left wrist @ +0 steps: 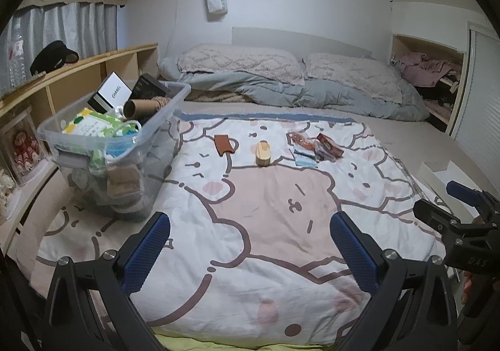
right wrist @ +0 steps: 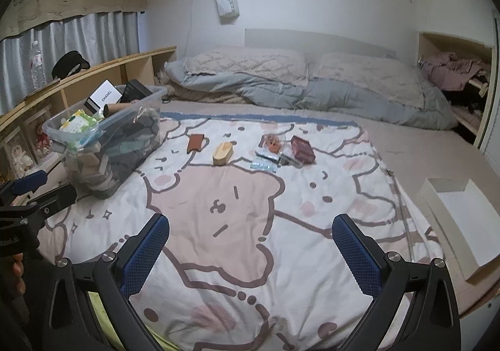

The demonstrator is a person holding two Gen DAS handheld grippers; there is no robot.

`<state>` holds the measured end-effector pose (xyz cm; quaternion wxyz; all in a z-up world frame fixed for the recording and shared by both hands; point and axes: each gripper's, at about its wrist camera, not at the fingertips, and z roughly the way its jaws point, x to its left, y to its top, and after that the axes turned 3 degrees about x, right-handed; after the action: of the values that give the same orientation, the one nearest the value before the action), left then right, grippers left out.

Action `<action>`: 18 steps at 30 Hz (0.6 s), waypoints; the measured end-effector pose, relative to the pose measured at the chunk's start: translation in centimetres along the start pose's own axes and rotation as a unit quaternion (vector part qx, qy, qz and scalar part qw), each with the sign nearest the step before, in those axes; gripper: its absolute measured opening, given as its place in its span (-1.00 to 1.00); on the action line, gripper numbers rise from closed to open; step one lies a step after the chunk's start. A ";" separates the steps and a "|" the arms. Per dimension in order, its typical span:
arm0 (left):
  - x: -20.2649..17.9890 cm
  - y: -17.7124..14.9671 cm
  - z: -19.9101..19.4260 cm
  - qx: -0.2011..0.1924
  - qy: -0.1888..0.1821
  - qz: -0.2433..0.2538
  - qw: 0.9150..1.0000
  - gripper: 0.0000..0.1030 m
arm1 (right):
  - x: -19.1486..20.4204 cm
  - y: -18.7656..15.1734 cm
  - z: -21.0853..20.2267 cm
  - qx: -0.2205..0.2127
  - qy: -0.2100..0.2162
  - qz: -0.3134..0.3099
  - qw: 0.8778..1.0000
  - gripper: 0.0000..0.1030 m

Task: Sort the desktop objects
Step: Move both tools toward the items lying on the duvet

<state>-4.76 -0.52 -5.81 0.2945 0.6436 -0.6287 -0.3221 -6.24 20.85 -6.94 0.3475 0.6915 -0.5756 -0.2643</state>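
So you are holding both grippers spread and empty, with the bin filling and a few items waiting.

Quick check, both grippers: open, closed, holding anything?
Left gripper: open, holding nothing, above the blanket.
Right gripper: open, holding nothing.

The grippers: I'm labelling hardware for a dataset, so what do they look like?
Both match: the left gripper and right gripper each have black angular frames with silver screw heads, and fingers faced with blue, finely dotted pads. White lettering marks the right gripper's body in the left view. No cables show.
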 end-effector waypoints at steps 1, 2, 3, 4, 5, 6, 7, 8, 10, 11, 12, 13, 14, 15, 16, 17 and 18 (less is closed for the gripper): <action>0.1 -0.1 0.4 0.003 0.000 0.000 1.000 1.00 | 0.0 -0.1 0.4 0.004 0.002 0.001 1.000 1.00; 0.1 -0.1 0.8 0.007 0.000 0.000 1.000 1.00 | 0.0 -0.2 0.8 0.008 0.004 0.002 1.000 1.00; 0.1 -0.2 1.3 0.011 0.001 0.000 1.000 1.00 | -0.1 -0.3 1.2 0.013 0.005 0.002 1.000 1.00; 0.1 -0.4 1.6 0.014 0.002 0.001 1.000 1.00 | -0.1 -0.5 1.7 0.018 0.005 0.002 1.000 1.00; 0.1 -0.5 2.0 0.018 0.002 0.001 1.000 1.00 | 0.0 -0.6 2.2 0.022 0.005 0.003 1.000 1.00; 0.2 -0.6 2.5 0.022 0.001 0.001 1.000 1.00 | 0.0 -0.7 2.6 0.026 0.005 0.003 1.000 1.00; 0.2 -0.6 2.9 0.026 0.001 0.001 1.000 1.00 | -0.1 -0.8 3.1 0.032 0.006 0.004 0.999 1.00; 0.3 -0.7 3.3 0.030 0.000 0.000 1.000 1.00 | -0.1 -1.0 3.6 0.037 0.006 0.006 0.999 1.00; 0.4 -0.8 4.2 0.038 -0.001 -0.002 0.999 1.00 | -0.2 -1.2 4.6 0.049 0.007 0.009 0.999 1.00; 0.5 -0.9 4.7 0.042 -0.002 -0.004 0.999 1.00 | -0.3 -1.2 5.0 0.054 0.007 0.011 0.998 1.00; 0.6 -0.9 5.2 0.046 -0.002 -0.006 0.999 1.00 | -0.4 -1.4 5.4 0.059 0.008 0.013 0.998 1.00; 0.6 -1.0 5.6 0.050 -0.003 -0.007 0.999 1.00 | -0.5 -1.5 5.9 0.064 0.008 0.015 0.998 1.00; 0.6 -1.0 6.1 0.053 -0.004 -0.008 0.999 1.00 | -0.6 -1.6 6.5 0.070 0.008 0.018 0.997 1.00; 0.6 -1.0 6.6 0.057 -0.005 -0.008 0.998 1.00 | -0.8 -1.8 7.0 0.076 0.008 0.020 0.997 1.00; 0.6 -1.1 7.1 0.061 -0.006 -0.008 0.998 1.00 | -0.9 -1.9 7.5 0.080 0.008 0.022 0.997 1.00; 0.6 -1.1 7.5 0.065 -0.006 -0.008 0.998 1.00 | -1.1 -2.1 8.0 0.086 0.007 0.025 0.996 1.00; 0.5 -1.1 7.9 0.070 -0.007 -0.007 0.998 1.00 | -1.2 -2.2 8.5 0.092 0.006 0.027 0.995 1.00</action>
<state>-10.29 -0.76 -11.61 0.2425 0.6649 -0.6469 -0.2840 -11.60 20.72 -13.94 0.2930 0.7065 -0.6134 -0.1967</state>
